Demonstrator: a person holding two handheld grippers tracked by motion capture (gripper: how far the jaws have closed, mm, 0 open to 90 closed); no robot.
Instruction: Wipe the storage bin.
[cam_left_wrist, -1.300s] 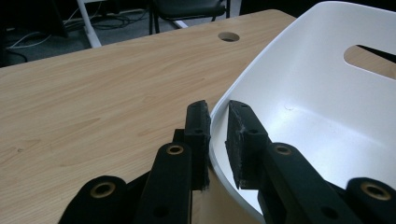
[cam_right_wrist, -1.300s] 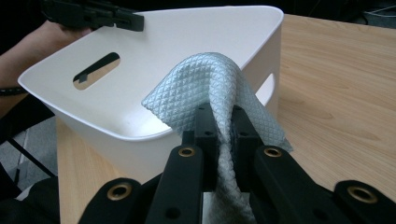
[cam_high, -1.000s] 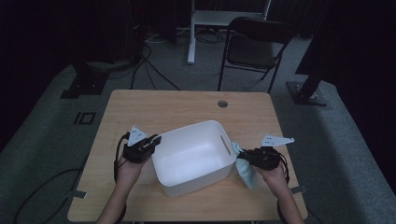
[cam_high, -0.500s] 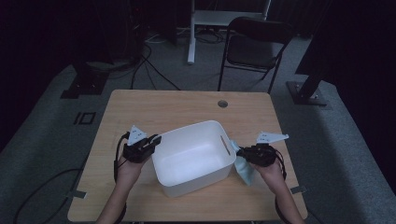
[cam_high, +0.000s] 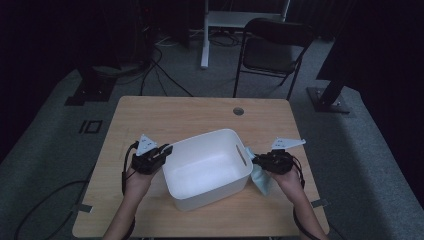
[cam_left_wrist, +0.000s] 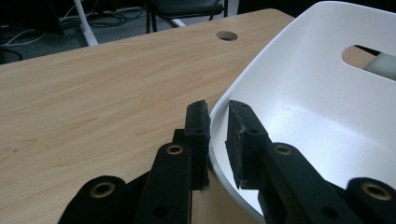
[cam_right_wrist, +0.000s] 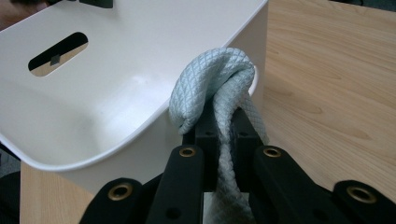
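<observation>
No text, label, brand, number or sign can be read on anything in these pictures.

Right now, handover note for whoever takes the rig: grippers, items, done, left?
Left gripper: jaws straddle the near rim of the white bin, one pad outside and one inside, closed on the wall.
Right gripper: shut on the pale blue cloth, bunched up against the bin's opposite wall by its handle slot.
Bin sits mid-table, upright, nothing visible inside.
Done: bin steadied, cloth gripped and brought to the bin's side.
Left: cloth is not in the bin yet; the rest hangs outside toward the tabletop. Likely next move is to lift it over the rim or wipe with it; I cannot tell which.
</observation>
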